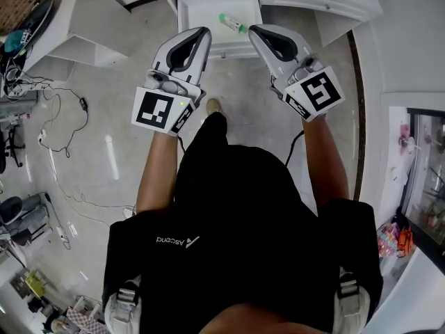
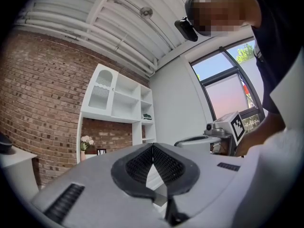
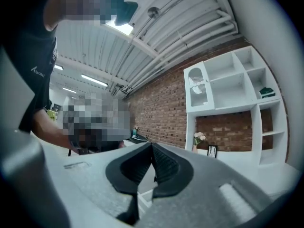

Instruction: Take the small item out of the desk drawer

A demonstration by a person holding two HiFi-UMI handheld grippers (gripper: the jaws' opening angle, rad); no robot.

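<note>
**Status: both tongs closed and empty above the open drawer**

**View coverage.** Only the head view shows the work area. In it, the open white desk drawer (image 1: 199,11) is at the top of the picture. The small green-capped tube with a pale body (image 1: 233,24) lies inside the drawer, right of centre. The left gripper (image 1: 203,32) and the right gripper (image 1: 253,29) are held side by side over the drawer's front edge. The tip of the right gripper appears just beside the tube's near end, but contact cannot be confirmed from this angle.

Neither gripper view shows the drawer or the tube. Both look upward at a red brick wall (image 2: 42,103), a white open shelf unit (image 2: 121,103) and a ribbed white ceiling (image 3: 118,51). The left gripper view also shows the black-and-white marker cube (image 2: 238,126) of the right gripper.

**Tong state.** In the left gripper view, the jaws of the left gripper (image 2: 153,147) meet at their tips, with nothing between the ribbed black pads. In the right gripper view, the jaws of the right gripper (image 3: 152,145) also meet at their tips and hold nothing.

**Legible markings.** The person's black shirt (image 1: 236,207) carries the white word "Ascend" with a small logo, seen upside down in the head view. The marker cubes carry square patterns only. No print can be read on the tube.

**Orientation of the tube.** The long axis runs diagonally across the drawer floor. The green cap points to the upper left of the head view, towards the back of the drawer. The pale end points to the lower right, towards the right gripper.
</note>
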